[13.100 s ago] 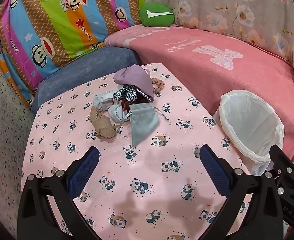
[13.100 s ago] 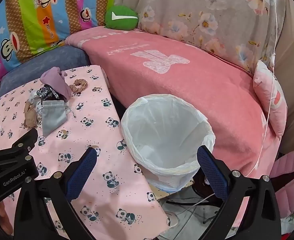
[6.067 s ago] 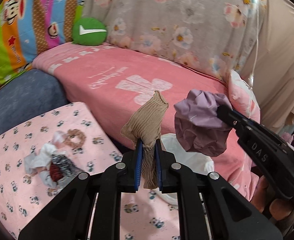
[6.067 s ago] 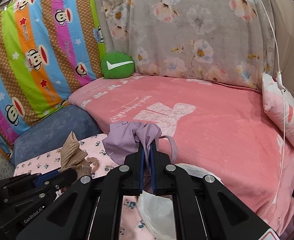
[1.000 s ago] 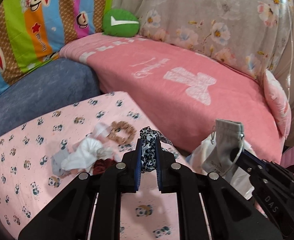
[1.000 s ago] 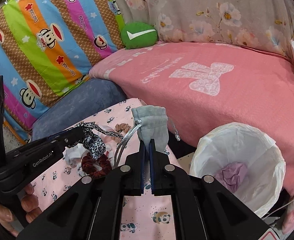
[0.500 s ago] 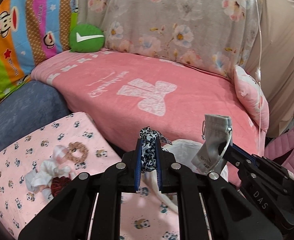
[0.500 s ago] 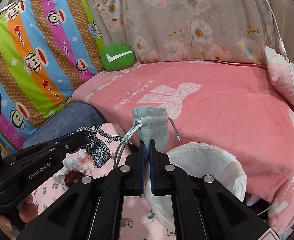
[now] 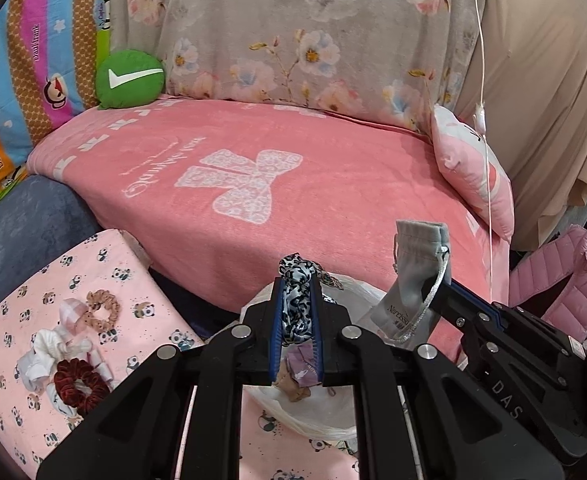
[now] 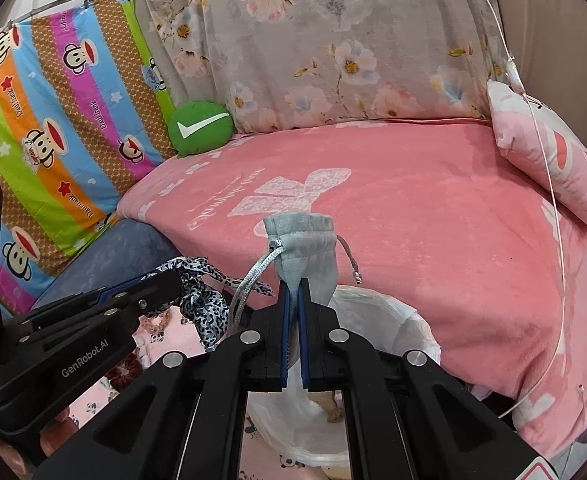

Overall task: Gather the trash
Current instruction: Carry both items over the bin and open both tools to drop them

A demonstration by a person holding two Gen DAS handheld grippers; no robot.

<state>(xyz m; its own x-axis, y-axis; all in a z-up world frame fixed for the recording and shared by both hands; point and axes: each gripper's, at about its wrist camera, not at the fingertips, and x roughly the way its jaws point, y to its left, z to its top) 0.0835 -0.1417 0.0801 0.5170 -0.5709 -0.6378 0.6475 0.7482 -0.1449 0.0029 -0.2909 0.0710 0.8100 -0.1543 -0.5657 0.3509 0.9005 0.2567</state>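
Beside a pink-blanketed bed (image 9: 333,184), over the edge of a panda-print tabletop (image 9: 21,304), two loads of cloth trash hang above a white-lined bin (image 10: 377,320) during a household clean-up. That bin, standing between tabletop and bed, already holds a lilac bundle (image 9: 303,364) and a tan scrap (image 9: 293,386), so the job looks partly done and the step in hand is the carry-and-drop. Clamped in the right hand-held gripper (image 10: 293,284) is a grey drawstring pouch (image 10: 305,248), standing upright above the jaws with its silver cord trailing down; the left hand-held gripper (image 9: 296,300) pinches a black-and-white leopard-print fabric strip (image 9: 297,280) directly over the liner's mouth. Both loads appear to sit above the rim, so the next move calls for each gripper to let go cleanly, with the dangling cord and strip kept inside the liner. Left on the tabletop are a white cloth knot (image 9: 49,348), a dark red scrunchie (image 9: 79,384) and a tan scrunchie (image 9: 103,308), which would need another trip.
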